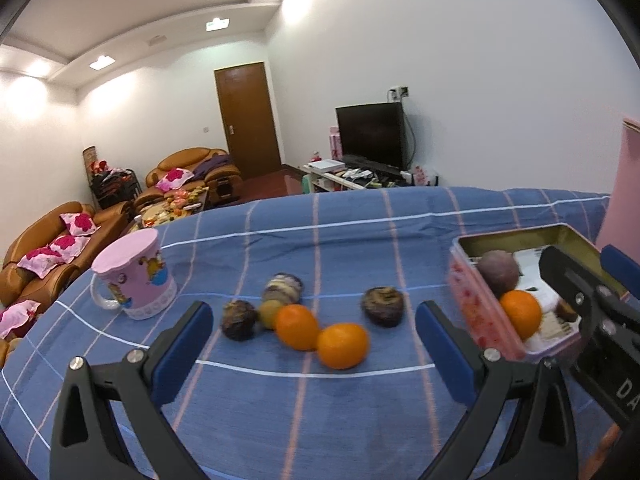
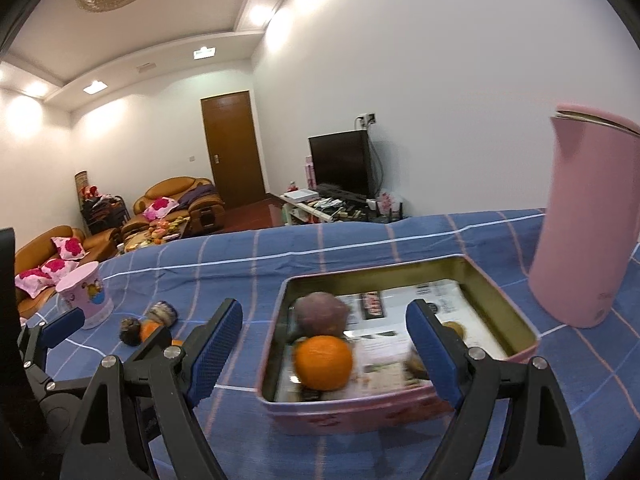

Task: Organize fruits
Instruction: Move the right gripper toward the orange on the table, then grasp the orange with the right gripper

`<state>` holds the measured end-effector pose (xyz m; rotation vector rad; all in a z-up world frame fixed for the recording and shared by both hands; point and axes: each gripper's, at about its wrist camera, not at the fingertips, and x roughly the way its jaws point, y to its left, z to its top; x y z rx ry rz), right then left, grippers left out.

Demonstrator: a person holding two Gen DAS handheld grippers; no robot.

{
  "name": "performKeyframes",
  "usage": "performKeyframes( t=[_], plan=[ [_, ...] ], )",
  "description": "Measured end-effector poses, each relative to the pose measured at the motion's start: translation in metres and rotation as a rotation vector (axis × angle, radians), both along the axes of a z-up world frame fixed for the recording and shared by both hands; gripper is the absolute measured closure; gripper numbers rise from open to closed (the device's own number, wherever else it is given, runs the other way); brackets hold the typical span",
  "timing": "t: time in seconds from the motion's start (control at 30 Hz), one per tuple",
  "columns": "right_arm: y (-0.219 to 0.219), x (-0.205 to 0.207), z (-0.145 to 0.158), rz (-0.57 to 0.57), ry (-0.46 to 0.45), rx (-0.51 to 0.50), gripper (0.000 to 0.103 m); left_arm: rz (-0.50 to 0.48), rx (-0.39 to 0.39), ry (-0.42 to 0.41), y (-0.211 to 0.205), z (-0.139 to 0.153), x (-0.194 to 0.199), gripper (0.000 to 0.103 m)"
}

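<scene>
On the blue checked cloth lie two oranges (image 1: 296, 326) (image 1: 343, 345), three dark wrinkled fruits (image 1: 239, 319) (image 1: 282, 288) (image 1: 382, 306) and a small yellowish fruit (image 1: 269, 313). My left gripper (image 1: 314, 332) hangs open just short of them, with nothing between its pads. To the right stands a pink tin (image 2: 352, 412) holding an orange (image 2: 323, 362), a purple fruit (image 2: 320, 314) and small brown fruits (image 2: 454, 328). My right gripper (image 2: 325, 344) is open over the tin's near edge and holds nothing.
A pink lidded cup (image 1: 134, 276) stands at the left of the cloth. A tall pink jug (image 2: 588, 220) rises just right of the tin. The table's far edge runs behind the fruit, with sofas, a door and a television beyond.
</scene>
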<state>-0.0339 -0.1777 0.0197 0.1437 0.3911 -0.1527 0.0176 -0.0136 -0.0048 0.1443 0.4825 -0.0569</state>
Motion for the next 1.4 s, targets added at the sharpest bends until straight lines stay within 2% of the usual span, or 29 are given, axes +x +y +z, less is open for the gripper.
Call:
performKeyframes(
  t=[0.4, 0.57, 0.7, 0.83, 0.9, 1.03, 1.1, 1.2, 1.33, 1.37, 1.4],
  plan=[
    [0.046, 0.029, -0.005, 0.078, 0.033, 0.013, 0.018, 0.076, 0.005, 0.049, 0.053, -0.007, 0.028, 0.000],
    [0.062, 0.040, -0.008, 0.108, 0.067, -0.014, 0.018, 0.166, 0.048, 0.102, 0.088, -0.013, 0.050, 0.000],
    [0.069, 0.055, -0.014, 0.156, 0.127, 0.004, 0.018, 0.238, 0.069, 0.141, 0.114, -0.019, 0.063, 0.000],
    [0.085, 0.073, -0.024, 0.235, 0.210, 0.022, 0.029, 0.285, 0.101, 0.168, 0.125, -0.023, 0.071, 0.000],
    [0.095, 0.082, -0.030, 0.278, 0.260, 0.018, 0.036, 0.289, 0.091, 0.186, 0.129, -0.024, 0.074, 0.000],
    [0.109, 0.101, -0.043, 0.320, 0.367, 0.029, 0.039, 0.293, 0.085, 0.207, 0.133, -0.026, 0.076, 0.000],
    [0.113, 0.110, -0.052, 0.335, 0.426, 0.039, 0.049, 0.290, 0.087, 0.215, 0.133, -0.027, 0.077, 0.000],
    [0.118, 0.118, -0.062, 0.351, 0.492, 0.051, 0.050, 0.278, 0.092, 0.227, 0.132, -0.028, 0.079, 0.000],
    [0.127, 0.118, -0.061, 0.363, 0.496, 0.008, 0.050, 0.253, 0.111, 0.240, 0.125, -0.031, 0.082, 0.001],
    [0.129, 0.118, -0.061, 0.361, 0.497, -0.003, 0.052, 0.246, 0.110, 0.243, 0.124, -0.031, 0.082, 0.000],
    [0.130, 0.118, -0.061, 0.362, 0.496, -0.003, 0.061, 0.238, 0.106, 0.244, 0.124, -0.031, 0.082, 0.000]
  ],
)
